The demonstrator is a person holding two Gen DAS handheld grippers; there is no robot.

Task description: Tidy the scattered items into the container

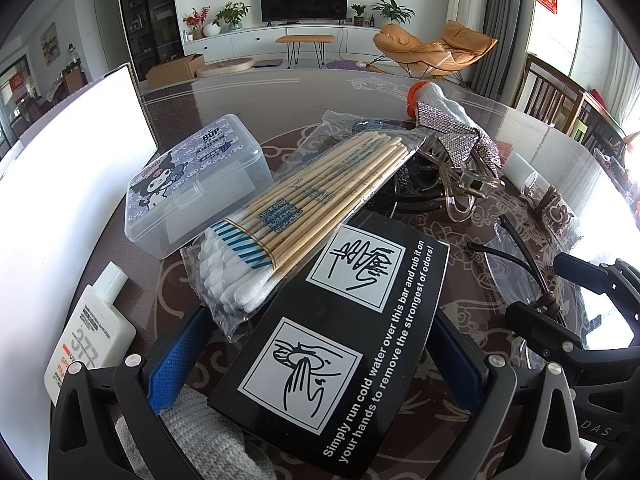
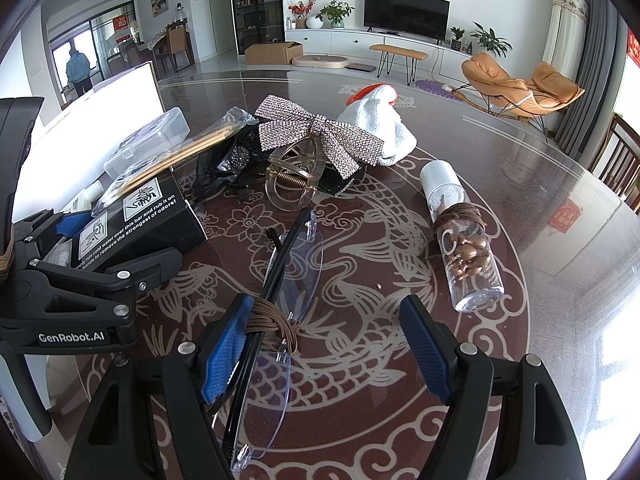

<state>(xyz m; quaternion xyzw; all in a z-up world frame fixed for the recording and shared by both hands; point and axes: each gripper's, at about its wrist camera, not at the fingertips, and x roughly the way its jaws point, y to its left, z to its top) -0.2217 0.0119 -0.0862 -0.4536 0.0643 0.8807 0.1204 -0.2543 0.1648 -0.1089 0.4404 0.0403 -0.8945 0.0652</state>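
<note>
My left gripper (image 1: 318, 312) is open, one finger on each side of a black printed box (image 1: 344, 332) that lies on the table; a narrow gap shows at both pads. A packet of cotton swabs (image 1: 300, 216) rests across the box's far end. My right gripper (image 2: 324, 298) is open over folded rimless glasses (image 2: 276, 300). Its left pad (image 2: 224, 352) touches the temple, where a brown hair tie (image 2: 276, 326) is wound. The white container (image 1: 60, 200) stands at the far left.
A clear cartoon-lid box (image 1: 192, 184), a sunscreen tube (image 1: 92, 332), a rhinestone-bow hair claw (image 2: 312, 140), a white knit glove (image 2: 380, 120) and a capsule bottle (image 2: 464, 236) lie on the glass-topped table (image 2: 520, 152). Grey cloth (image 1: 200, 440) sits under my left fingers. Chairs stand at the right.
</note>
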